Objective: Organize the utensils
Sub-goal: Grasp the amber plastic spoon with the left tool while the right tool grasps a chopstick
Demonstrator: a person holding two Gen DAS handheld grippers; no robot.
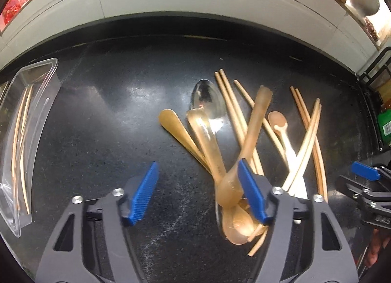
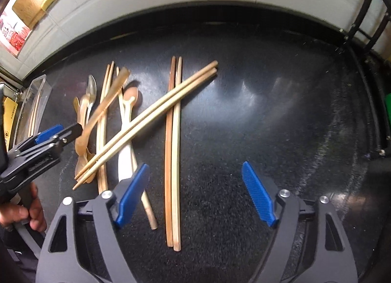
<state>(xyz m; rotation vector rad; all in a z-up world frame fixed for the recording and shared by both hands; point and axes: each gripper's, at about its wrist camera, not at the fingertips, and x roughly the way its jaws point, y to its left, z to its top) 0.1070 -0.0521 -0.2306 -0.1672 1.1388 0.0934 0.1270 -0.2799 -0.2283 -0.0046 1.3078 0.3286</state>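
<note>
The left gripper (image 1: 199,195) points steeply down at the black countertop (image 1: 110,116) with its 2 blue-padded jaws apart and nothing between the pads; bare counter shows in the gap. Its right-hand pad sits just over the bowl end of a translucent amber spoon (image 1: 246,146), whose handle slants up and away across the heap; whether the pad touches it cannot be told. Around that spoon lies a jumble of utensils: a clear plastic spoon (image 1: 207,102) bowl-up at the far end, several more amber spoons (image 1: 185,136) fanned to the left, a small pale wooden spoon (image 1: 278,121) to the right, and wooden chopsticks (image 1: 310,131) crossing over them. Well apart at the left edge stands a clear plastic container (image 1: 31,121) with a few chopsticks lying inside. The right gripper (image 2: 195,195) also points down, jaws wide apart and gripping nothing; a pair of chopsticks (image 2: 173,151), 1 darker and 1 paler, lies side by side on the counter directly in the gap, running away from the camera. A second pair (image 2: 146,121) lies diagonally across them, its far ends up to the right, its near ends beside the spoon heap. In the right wrist view the left gripper appears at the left edge, held by a person's hand (image 2: 27,212).
</note>
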